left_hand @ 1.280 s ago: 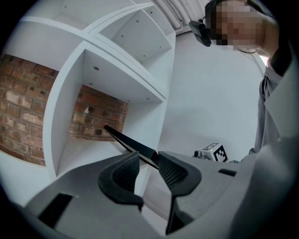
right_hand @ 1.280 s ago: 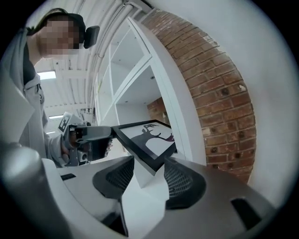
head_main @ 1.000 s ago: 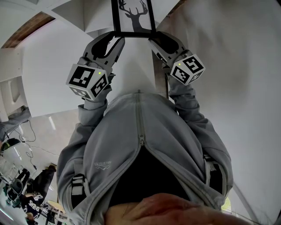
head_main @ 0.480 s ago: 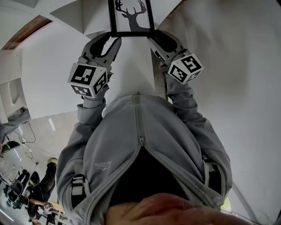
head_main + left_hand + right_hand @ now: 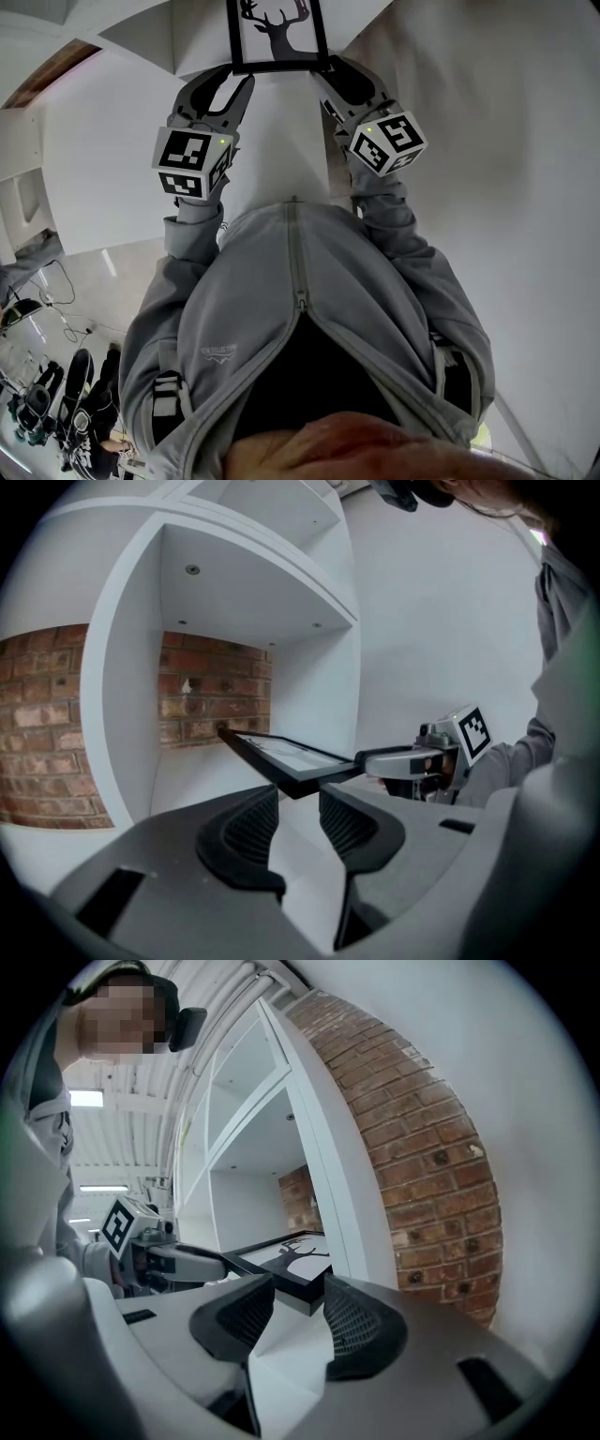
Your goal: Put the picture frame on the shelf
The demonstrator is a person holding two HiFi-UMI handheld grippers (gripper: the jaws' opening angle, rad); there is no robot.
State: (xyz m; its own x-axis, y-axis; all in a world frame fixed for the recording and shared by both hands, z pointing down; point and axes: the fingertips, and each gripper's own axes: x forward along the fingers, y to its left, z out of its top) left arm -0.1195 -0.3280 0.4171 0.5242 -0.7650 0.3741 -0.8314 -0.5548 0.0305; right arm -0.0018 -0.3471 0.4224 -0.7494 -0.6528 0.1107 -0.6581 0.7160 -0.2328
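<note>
The black picture frame [image 5: 278, 33] with a deer silhouette sits at the top of the head view, face towards me, inside the white shelf [image 5: 122, 714] opening. My left gripper [image 5: 225, 75] points at its lower left corner and my right gripper [image 5: 333, 75] at its lower right corner. In the left gripper view the frame [image 5: 281, 757] has its near corner between my wide-standing jaw tips. The right gripper view shows the frame [image 5: 302, 1262] corner nested between the tips too. Neither pair of pads visibly clamps it. The frame's far edge reaches close to the brick back wall [image 5: 211, 696].
The shelf compartment has white side walls and a white top, with a brick wall [image 5: 422, 1166] beside the white upright [image 5: 328, 1194]. My grey hooded jacket [image 5: 300, 319] fills the lower head view. People and gear show small at the lower left [image 5: 56, 412].
Both grippers and the frame have moved together up and slightly left in the head view, farther into the shelf opening.
</note>
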